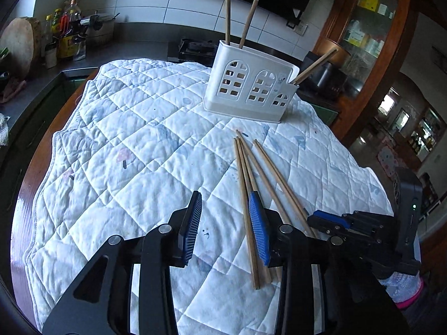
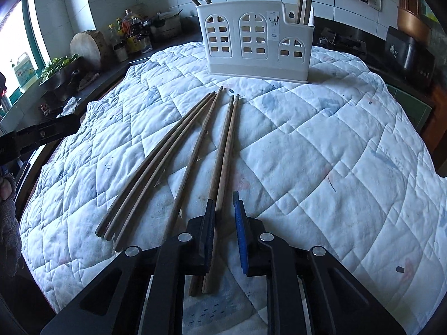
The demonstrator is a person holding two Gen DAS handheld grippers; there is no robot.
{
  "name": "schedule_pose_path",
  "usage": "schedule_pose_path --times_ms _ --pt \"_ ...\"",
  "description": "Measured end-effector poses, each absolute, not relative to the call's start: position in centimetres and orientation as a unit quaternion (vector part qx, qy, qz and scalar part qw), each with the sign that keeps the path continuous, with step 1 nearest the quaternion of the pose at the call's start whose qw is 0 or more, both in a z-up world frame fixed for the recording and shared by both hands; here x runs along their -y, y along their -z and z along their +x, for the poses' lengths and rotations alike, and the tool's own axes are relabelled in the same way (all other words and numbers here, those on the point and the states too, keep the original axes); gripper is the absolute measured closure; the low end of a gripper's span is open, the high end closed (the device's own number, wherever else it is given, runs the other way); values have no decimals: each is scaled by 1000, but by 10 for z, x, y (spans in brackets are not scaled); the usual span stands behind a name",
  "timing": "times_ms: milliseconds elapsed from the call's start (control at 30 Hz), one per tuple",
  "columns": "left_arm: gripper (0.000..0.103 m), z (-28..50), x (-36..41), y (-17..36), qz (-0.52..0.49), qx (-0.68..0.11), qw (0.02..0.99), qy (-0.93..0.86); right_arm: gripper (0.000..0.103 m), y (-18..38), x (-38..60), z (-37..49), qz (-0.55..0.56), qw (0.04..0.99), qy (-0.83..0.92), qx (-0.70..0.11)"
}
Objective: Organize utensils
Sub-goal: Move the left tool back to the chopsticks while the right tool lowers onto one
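Note:
A white plastic utensil holder (image 1: 251, 89) (image 2: 251, 42) stands on the quilted cloth at the far side, with several wooden chopsticks upright in it. Several loose wooden chopsticks (image 1: 251, 184) (image 2: 178, 150) lie on the cloth in front of it. My left gripper (image 1: 226, 209) is open and empty, just left of the chopsticks. My right gripper (image 2: 223, 203) is open, low over the cloth, with its jaws on either side of the rightmost pair of chopsticks (image 2: 223, 150). It also shows in the left wrist view (image 1: 329, 217).
A white quilted cloth (image 1: 125, 145) (image 2: 321, 145) covers the round wooden table (image 1: 30, 184). A dark counter (image 1: 33, 83) at the left holds bottles (image 1: 64, 30) and a round chopping block (image 2: 86, 47). A wooden cabinet (image 1: 371, 42) stands at the right.

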State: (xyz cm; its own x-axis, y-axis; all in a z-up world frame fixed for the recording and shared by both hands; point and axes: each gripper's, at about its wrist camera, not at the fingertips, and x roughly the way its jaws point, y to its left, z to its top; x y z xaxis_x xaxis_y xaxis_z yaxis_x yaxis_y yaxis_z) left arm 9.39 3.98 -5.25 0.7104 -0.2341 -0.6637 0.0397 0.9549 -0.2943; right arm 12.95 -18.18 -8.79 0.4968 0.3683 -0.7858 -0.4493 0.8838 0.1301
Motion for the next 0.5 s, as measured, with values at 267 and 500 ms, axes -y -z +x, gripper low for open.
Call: schedule_pose_path --times_ms 267,500 --pt "67 89 -41 65 -134 -387 909 73 89 89 178 132 -51 866 -230 -441" --pt "67 86 -36 75 -129 -398 905 78 90 95 175 138 -59 863 -228 -447"
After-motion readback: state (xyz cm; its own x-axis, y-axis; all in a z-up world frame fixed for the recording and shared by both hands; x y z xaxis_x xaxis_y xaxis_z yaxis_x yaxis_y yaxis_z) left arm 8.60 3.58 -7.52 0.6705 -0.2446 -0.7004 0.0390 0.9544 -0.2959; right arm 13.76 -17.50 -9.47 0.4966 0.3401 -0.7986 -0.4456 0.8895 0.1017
